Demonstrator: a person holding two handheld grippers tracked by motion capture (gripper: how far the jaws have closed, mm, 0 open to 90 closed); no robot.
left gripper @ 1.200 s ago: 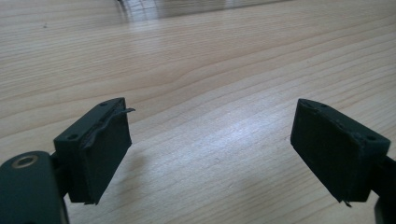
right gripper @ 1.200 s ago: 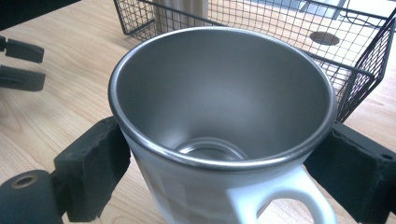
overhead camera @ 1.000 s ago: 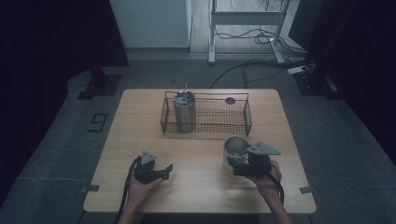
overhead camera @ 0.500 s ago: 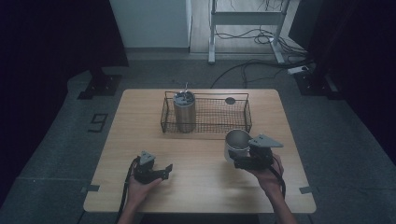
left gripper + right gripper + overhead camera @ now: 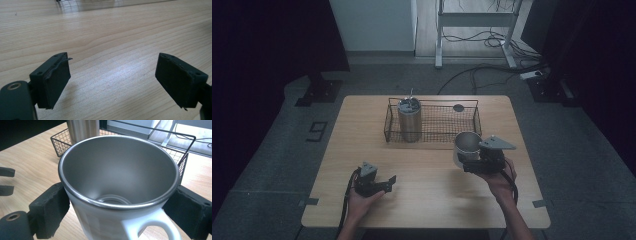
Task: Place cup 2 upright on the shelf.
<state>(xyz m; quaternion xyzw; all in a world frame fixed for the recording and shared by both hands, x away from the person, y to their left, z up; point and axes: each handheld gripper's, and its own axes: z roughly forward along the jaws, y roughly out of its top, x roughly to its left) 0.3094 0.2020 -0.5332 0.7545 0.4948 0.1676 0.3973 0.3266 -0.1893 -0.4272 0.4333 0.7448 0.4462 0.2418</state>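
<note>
Mug (image 5: 467, 145) and right tool (image 5: 472, 164) sit a little higher in the high view than in the picture a second ago, nearer the wire basket (image 5: 472, 116); the shift is small but steady across the three pictures. In the right gripper view the jaws are closed on the mug (image 5: 120, 187) from both sides, pads pressed to its white wall below the steel rim, the handle pointing toward the camera at the bottom of the frame. The mug stands upright and looks empty. Whether its base touches the tabletop (image 5: 432, 200) I cannot tell.

The left tool (image 5: 379, 184) rests at the lower left of the high view, in the same spot as a second ago. In the left gripper view its jaws stand wide apart with nothing between them, and bare wood (image 5: 112, 45) runs ahead.

Farther up the frame, the basket lies across the far half of the tabletop. A tall cylindrical container (image 5: 409, 120) stands in its left end, and the right end looks free, apart from a small dark round spot (image 5: 458, 107) at the far side.

My judgement: the mug is being carried toward the basket, and the free right end is the likely place for it. To go in, it must rise over the near rim.
</note>
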